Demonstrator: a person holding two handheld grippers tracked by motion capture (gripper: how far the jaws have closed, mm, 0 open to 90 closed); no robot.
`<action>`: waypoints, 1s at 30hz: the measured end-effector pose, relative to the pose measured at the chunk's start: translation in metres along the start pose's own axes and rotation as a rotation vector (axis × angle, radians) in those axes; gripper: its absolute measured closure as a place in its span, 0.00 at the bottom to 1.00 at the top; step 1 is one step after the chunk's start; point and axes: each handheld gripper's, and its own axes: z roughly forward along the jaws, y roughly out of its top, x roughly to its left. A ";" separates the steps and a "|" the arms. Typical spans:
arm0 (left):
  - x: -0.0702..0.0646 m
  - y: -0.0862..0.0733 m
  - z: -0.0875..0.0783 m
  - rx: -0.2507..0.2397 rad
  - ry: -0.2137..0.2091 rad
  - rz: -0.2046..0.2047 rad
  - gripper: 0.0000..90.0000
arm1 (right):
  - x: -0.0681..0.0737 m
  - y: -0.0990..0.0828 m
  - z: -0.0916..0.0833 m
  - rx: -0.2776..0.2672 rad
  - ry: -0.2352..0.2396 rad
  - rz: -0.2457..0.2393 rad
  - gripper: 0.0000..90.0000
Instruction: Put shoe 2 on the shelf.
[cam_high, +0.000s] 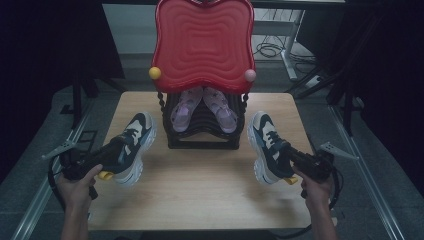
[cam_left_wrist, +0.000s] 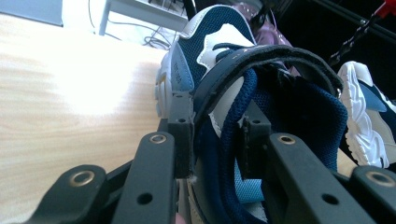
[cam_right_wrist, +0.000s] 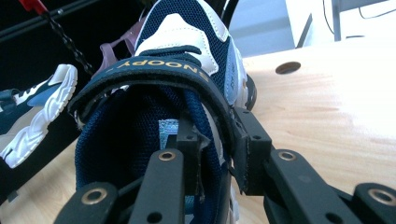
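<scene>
Your left gripper (cam_high: 107, 159) pinches the collar wall of the navy-and-white mesh left sneaker (cam_high: 131, 146), one jaw inside, one outside, above the left of the pale wooden table (cam_high: 200, 185), seemingly lifted clear. In the middle, the black ribbed shoe rack (cam_high: 202, 131) holds lilac sandals (cam_high: 205, 107). Your right gripper (cam_high: 295, 160) clamps the matching right sneaker (cam_high: 267, 145) the same way.

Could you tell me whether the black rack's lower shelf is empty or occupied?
Occupied: a pair of pink sandals sits in the black rack.
</scene>
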 end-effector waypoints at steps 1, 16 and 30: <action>0.000 0.002 0.000 -0.005 -0.002 0.002 0.80 | 0.000 0.001 0.001 -0.003 0.002 0.007 0.83; 0.000 0.020 0.006 -0.078 -0.015 -0.017 0.80 | 0.002 0.028 0.007 -0.059 0.013 0.003 0.83; -0.003 0.048 0.006 -0.128 -0.025 -0.013 0.80 | 0.005 0.049 0.008 -0.105 0.035 0.028 0.83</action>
